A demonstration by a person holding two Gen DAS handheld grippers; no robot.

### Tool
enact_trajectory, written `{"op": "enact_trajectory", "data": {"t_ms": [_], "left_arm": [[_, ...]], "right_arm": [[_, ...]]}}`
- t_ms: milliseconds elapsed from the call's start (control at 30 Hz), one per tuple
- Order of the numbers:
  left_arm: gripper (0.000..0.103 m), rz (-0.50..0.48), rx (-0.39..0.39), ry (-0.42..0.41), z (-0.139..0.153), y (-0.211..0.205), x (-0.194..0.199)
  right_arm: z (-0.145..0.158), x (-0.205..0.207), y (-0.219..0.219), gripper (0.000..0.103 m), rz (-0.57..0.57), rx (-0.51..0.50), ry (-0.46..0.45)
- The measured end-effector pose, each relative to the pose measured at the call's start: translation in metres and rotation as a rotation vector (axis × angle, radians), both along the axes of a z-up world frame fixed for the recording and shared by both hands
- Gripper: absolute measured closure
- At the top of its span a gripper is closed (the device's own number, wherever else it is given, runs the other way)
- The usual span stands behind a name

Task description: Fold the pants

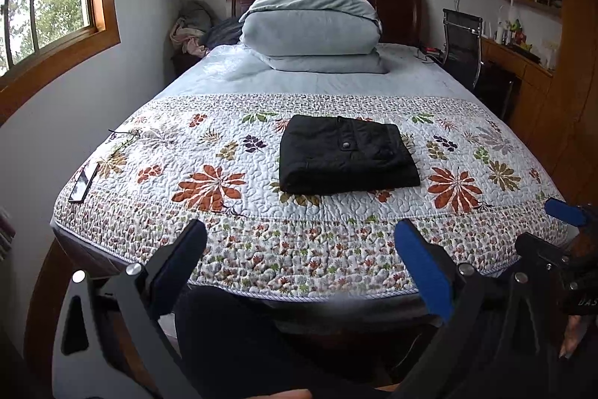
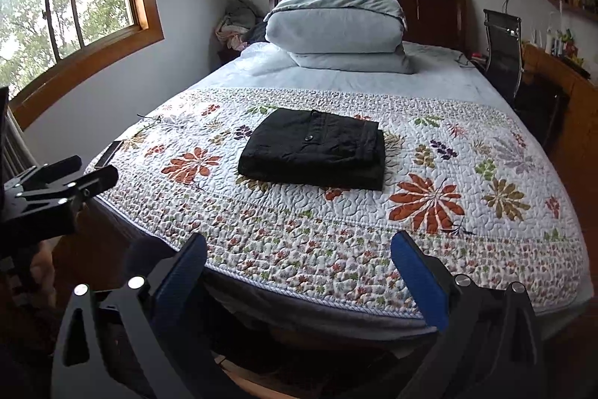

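Black pants (image 1: 345,154) lie folded into a compact rectangle on the floral quilt (image 1: 231,242), a button facing up; they also show in the right wrist view (image 2: 314,150). My left gripper (image 1: 301,249) is open and empty, held back at the foot of the bed, well short of the pants. My right gripper (image 2: 299,257) is open and empty, also at the bed's near edge. The right gripper's blue fingertip (image 1: 564,212) shows at the right of the left wrist view; the left gripper's body (image 2: 56,189) shows at the left of the right wrist view.
A folded grey duvet (image 1: 310,28) sits at the headboard. A phone (image 1: 84,182) lies on the quilt's left edge. A black chair (image 1: 461,43) and wooden desk (image 1: 523,62) stand right of the bed. Clothes (image 1: 190,28) are heaped in the far left corner.
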State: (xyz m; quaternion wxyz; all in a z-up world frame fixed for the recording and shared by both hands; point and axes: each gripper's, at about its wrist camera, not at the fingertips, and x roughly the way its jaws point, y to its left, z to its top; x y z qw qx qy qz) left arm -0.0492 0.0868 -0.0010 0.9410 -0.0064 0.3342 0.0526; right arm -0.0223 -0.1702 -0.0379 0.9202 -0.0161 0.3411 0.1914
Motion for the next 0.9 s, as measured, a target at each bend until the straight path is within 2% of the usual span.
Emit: {"op": "enact_trajectory", "data": {"t_ms": [467,900], "left_arm": [[0.003,-0.014,-0.007,-0.019,-0.001,-0.011,0.001],[0.003,-0.051,-0.016,0.006,-0.018,-0.019,0.005]], "right_arm": [[0.008,-0.008,-0.014,0.004,-0.030,0.036,-0.040],[0.008,-0.006,-0.007,0.004,-0.036,-0.025,-0.059]]}}
